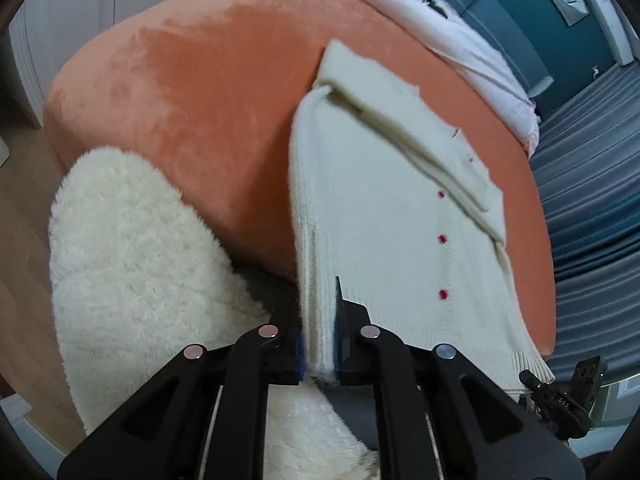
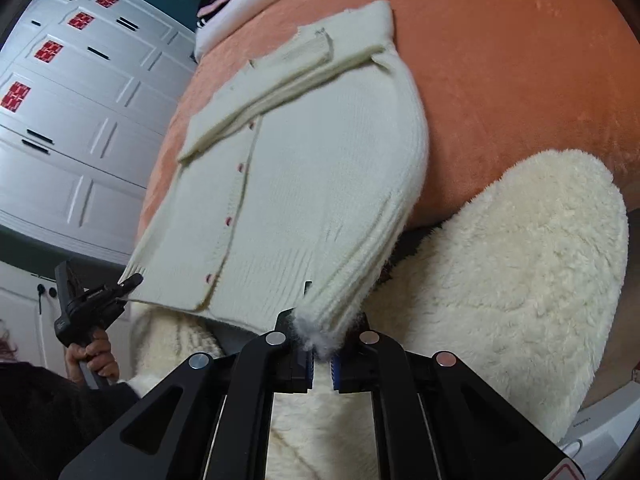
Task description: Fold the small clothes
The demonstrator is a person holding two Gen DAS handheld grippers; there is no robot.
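Observation:
A small cream knit cardigan [image 1: 380, 208] with red buttons lies on an orange plush surface [image 1: 192, 92], its sleeves folded across the chest. My left gripper [image 1: 319, 354] is shut on one bottom corner of its ribbed hem. My right gripper [image 2: 322, 354] is shut on the other bottom hem corner of the cardigan [image 2: 304, 168]. The hem is lifted a little off the orange surface [image 2: 500, 60]. The left gripper also shows in the right wrist view [image 2: 132, 280] at the far hem corner. The right gripper shows in the left wrist view [image 1: 532, 380].
A fluffy cream cushion [image 1: 132, 256] sits at the near edge of the orange surface, under both grippers, and shows in the right wrist view [image 2: 500, 280]. A pile of white and pink clothes [image 1: 460, 40] lies at the far side. White cabinets [image 2: 72, 120] stand behind.

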